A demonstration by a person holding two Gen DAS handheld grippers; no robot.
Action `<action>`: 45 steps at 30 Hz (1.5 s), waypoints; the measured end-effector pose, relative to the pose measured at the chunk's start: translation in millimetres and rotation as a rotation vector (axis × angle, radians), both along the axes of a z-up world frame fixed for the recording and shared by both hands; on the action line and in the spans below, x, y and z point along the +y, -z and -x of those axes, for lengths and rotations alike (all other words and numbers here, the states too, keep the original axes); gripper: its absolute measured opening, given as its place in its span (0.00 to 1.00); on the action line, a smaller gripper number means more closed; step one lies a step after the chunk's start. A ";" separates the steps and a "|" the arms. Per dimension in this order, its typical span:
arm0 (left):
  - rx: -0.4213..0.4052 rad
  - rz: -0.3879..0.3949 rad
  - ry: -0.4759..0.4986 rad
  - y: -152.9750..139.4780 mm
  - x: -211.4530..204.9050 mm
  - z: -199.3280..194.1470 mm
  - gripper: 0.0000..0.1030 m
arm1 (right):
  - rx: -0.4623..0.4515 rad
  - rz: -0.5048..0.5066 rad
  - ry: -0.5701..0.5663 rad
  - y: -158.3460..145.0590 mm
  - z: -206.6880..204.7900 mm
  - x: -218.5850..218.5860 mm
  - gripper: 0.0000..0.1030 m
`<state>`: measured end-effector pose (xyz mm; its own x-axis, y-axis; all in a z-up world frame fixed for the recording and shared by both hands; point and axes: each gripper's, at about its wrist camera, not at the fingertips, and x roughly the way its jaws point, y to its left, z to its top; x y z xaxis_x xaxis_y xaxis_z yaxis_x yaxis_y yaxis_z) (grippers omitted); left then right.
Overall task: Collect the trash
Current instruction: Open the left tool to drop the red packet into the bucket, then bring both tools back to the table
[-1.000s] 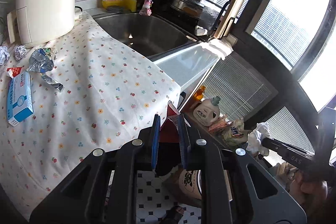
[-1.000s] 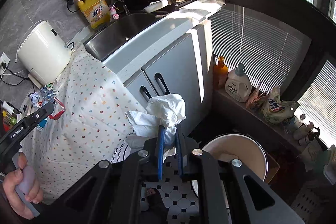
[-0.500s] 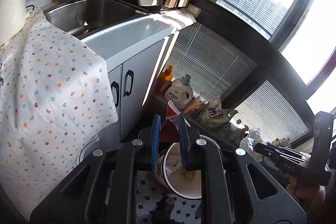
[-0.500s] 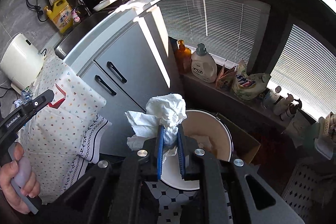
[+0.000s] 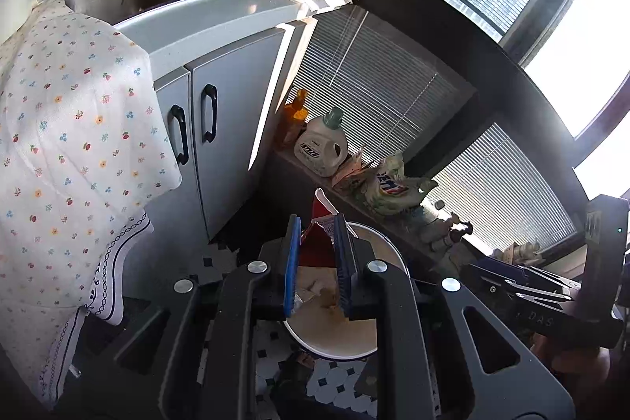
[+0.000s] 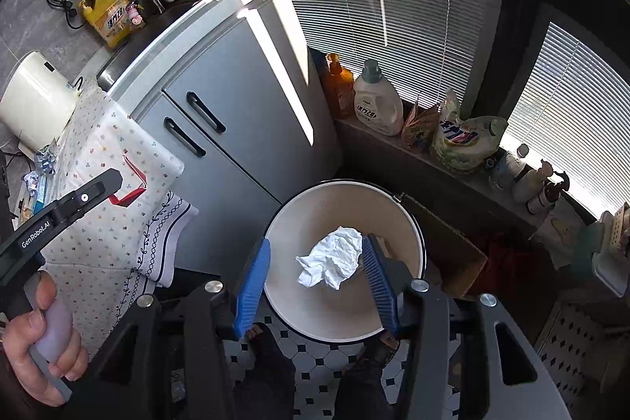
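Note:
My right gripper (image 6: 317, 254) is open above a white bin (image 6: 409, 219) on the tiled floor. A crumpled white tissue (image 6: 332, 256) sits between the open fingers, loose over the bin's inside. My left gripper (image 5: 317, 237) is shut on a red wrapper (image 5: 319, 223) and holds it over the same bin (image 5: 334, 337), which has scraps in it. The left gripper with the red wrapper (image 6: 132, 189) also shows at the left of the right wrist view.
Grey cabinet doors (image 5: 224, 128) and a floral cloth (image 5: 71, 144) hang at the left. A sill holds an orange bottle (image 6: 338, 85), a detergent jug (image 6: 376, 105) and a refill pouch (image 6: 460, 140). More trash lies by the white appliance (image 6: 35, 97).
Both grippers have swung from the counter down over the bin. My right gripper has opened and let go of the white tissue. My left gripper stays shut on the red wrapper.

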<state>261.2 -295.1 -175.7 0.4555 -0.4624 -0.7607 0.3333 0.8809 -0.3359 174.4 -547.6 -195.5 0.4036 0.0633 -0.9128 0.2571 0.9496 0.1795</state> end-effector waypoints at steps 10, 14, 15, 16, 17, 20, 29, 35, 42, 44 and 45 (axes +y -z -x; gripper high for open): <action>0.122 -0.016 0.204 38.0 -65.5 13.4 0.17 | 0.010 0.018 0.128 -3.8 37.0 -34.3 0.52; 0.200 -0.009 0.287 50.2 -93.8 15.9 0.36 | 0.014 0.023 0.185 -4.3 51.2 -47.5 0.52; 0.200 -0.008 0.295 49.9 -97.5 16.8 0.46 | 0.017 0.023 0.197 -4.3 53.2 -49.7 0.53; 0.192 -0.008 0.300 48.2 -100.0 17.3 0.50 | 0.018 0.023 0.207 -4.4 55.2 -52.1 0.53; 0.184 -0.008 0.302 45.8 -100.6 17.5 0.55 | 0.018 0.025 0.213 -5.3 55.9 -53.0 0.53; 0.168 0.000 0.290 37.2 -94.8 14.3 0.64 | 0.003 0.034 0.223 -10.2 56.0 -52.8 0.57; 0.069 -0.035 0.127 -3.1 -11.9 -6.4 0.85 | -0.075 0.044 0.136 -27.7 16.8 0.9 0.81; 0.029 -0.053 -0.042 -24.2 71.5 -16.5 0.93 | -0.139 0.034 0.038 -41.3 -21.2 60.9 0.92; -0.030 -0.056 -0.198 -48.3 161.7 -15.6 0.94 | -0.194 0.014 -0.092 -57.4 -59.3 134.3 0.92; -0.045 -0.052 -0.238 -54.1 185.6 -14.1 0.94 | -0.212 0.008 -0.126 -61.2 -68.2 154.7 0.92; -0.052 -0.051 -0.259 -56.1 196.5 -13.2 0.94 | -0.220 0.007 -0.143 -63.0 -72.2 165.3 0.92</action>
